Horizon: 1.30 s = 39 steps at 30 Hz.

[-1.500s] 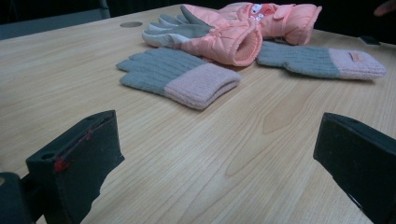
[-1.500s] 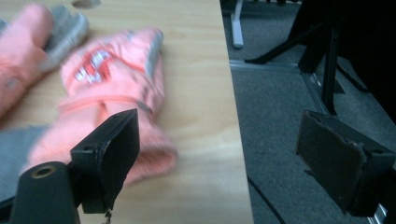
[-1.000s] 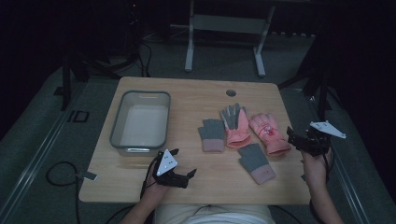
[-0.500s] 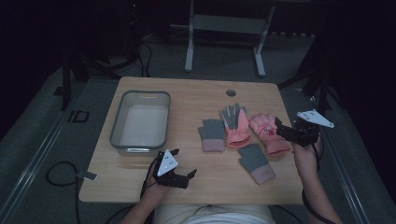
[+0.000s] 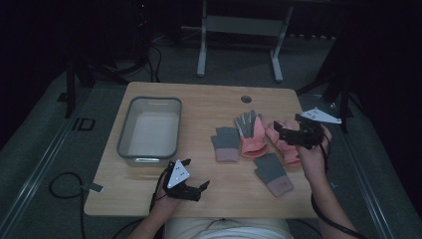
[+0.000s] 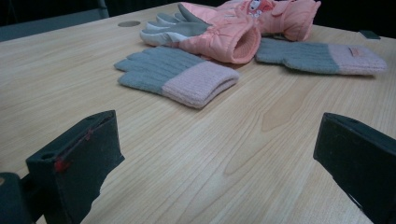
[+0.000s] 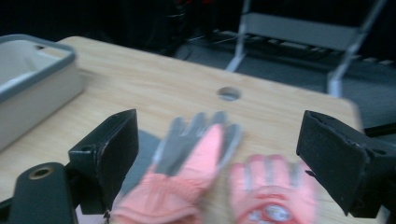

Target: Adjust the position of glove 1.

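Four gloves lie on the right half of the wooden table [image 5: 199, 107]. A grey knit glove with a pink cuff [image 5: 226, 143] [image 6: 177, 74] is leftmost, and beside it lies a pink ski glove with a grey palm [image 5: 251, 132] [image 7: 187, 158]. A second pink glove [image 5: 284, 145] [image 7: 271, 196] lies under my right gripper [image 5: 277, 132] [image 7: 219, 154], which hovers open just above it. A second knit glove [image 5: 272, 173] [image 6: 322, 58] lies nearer the front. My left gripper [image 5: 197, 173] [image 6: 219, 158] rests open near the front edge, pointing at the gloves.
A grey-rimmed bin [image 5: 149, 149] [image 7: 32, 79] stands on the left half of the table. A round cable hole [image 5: 246, 98] [image 7: 229, 93] sits near the far edge. Metal stand legs [image 5: 239, 30] rise on the floor behind the table.
My right gripper has moved in from the table's right edge, leftwards over the pink gloves. The left gripper has stayed in place.
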Available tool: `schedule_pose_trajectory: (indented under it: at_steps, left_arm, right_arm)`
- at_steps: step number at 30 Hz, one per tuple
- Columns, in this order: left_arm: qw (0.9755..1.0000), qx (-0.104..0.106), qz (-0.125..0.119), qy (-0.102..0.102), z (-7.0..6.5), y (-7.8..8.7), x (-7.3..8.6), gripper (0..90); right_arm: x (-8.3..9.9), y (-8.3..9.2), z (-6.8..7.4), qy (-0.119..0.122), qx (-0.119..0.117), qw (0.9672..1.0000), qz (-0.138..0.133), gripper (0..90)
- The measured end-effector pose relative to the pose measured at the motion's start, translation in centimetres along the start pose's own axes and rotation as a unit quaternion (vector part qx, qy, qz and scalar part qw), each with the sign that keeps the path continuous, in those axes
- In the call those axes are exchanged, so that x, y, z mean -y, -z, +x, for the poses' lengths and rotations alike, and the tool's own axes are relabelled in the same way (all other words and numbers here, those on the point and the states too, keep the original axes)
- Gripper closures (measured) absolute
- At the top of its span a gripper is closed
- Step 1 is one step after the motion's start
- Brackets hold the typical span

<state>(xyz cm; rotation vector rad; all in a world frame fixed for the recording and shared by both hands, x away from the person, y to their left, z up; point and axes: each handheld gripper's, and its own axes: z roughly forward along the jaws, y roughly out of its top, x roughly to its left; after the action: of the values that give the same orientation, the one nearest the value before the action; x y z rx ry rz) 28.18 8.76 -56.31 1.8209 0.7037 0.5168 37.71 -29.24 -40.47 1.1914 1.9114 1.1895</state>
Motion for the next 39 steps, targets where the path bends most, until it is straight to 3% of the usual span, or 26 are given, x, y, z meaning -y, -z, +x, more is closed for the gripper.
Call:
schedule_pose_trajectory:
  at_steps: [3, 6, 13, 19, 30, 34, 39]
  left_arm:
    - [1.0, -0.001, 0.001, -0.004, 0.0, 0.0, 0.0, 0.4]
    - [1.0, 0.001, 0.002, -0.003, 0.0, 0.0, 0.0, 0.4]
    - [1.0, 0.002, 0.001, -0.002, 0.0, 0.0, 0.0, 0.4]
    - [1.0, 0.003, 0.0, -0.001, 0.0, 0.0, 0.0, 0.4]
    - [1.0, 0.005, -0.002, 0.0, 0.0, 0.0, 0.0, 0.4]
    - [1.0, 0.007, -0.002, 0.0, 0.0, 0.0, 0.0, 0.4]
    - [1.0, 0.007, -0.002, -0.002, 0.0, 0.0, 0.0, 0.4]
  right_arm:
    - [-0.2, -1.0, 0.6, -0.021, -0.038, 0.999, 0.004, 12.5]
    - [-0.2, -1.9, 1.8, 0.002, -0.048, 0.9988, 0.002, 11.4]
    - [0.4, -4.7, 4.8, 0.042, -0.079, 0.9953, 0.035, 13.8]
    - [1.3, -7.1, 6.6, 0.051, -0.103, 0.9917, 0.058, 21.3]
    - [2.7, -11.2, 9.2, 0.053, -0.115, 0.9864, 0.105, 36.5]
    - [3.5, -12.8, 9.6, 0.058, -0.108, 0.984, 0.13, 45.0]
    - [4.2, -14.5, 9.5, 0.045, -0.105, 0.9802, 0.162, 51.4]
